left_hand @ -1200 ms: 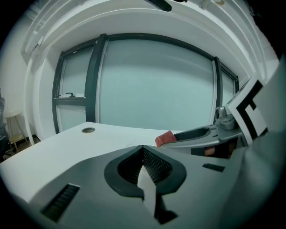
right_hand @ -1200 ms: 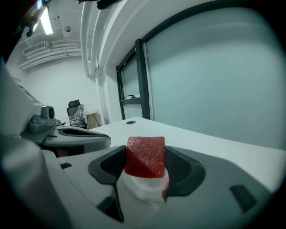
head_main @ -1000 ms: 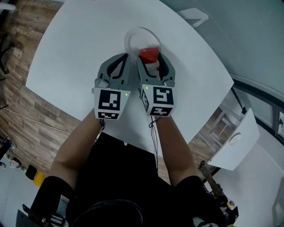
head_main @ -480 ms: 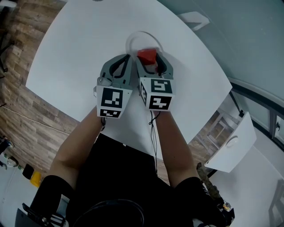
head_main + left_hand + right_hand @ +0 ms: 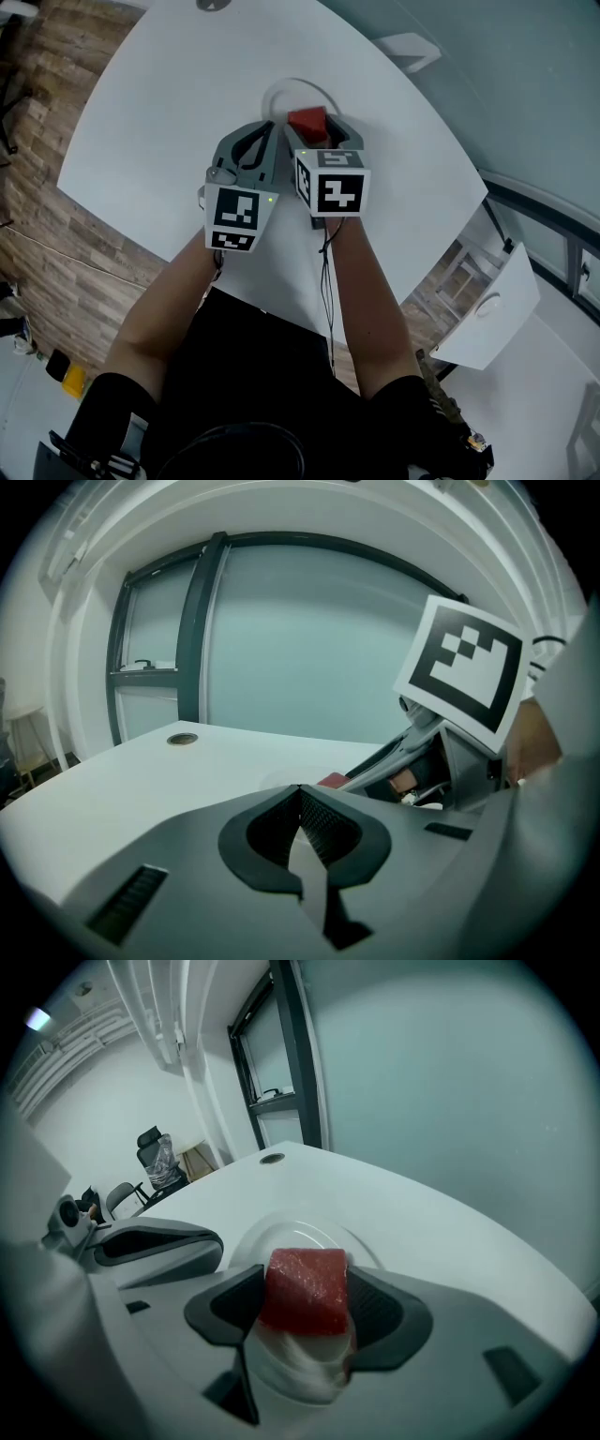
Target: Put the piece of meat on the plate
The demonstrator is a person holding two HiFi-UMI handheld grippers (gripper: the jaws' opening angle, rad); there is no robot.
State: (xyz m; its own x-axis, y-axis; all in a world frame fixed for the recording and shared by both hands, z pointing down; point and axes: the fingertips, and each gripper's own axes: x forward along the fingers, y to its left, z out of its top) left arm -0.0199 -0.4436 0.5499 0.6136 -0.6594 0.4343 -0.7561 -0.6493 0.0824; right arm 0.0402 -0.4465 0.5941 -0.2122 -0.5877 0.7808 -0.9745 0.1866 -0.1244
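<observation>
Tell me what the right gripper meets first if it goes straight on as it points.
Likely the plate, just beyond the piece of meat clamped in the right gripper; depth is unclear.

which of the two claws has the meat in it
The right claw: its jaws are clamped on the red piece of meat. The left claw beside it is shut with nothing between its jaws.

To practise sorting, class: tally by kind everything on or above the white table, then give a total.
Claws: 2, the left claw shut and empty, the right claw shut on the meat
Meat: 1
Plate: 1
Grommet: 1
Total: 5
</observation>
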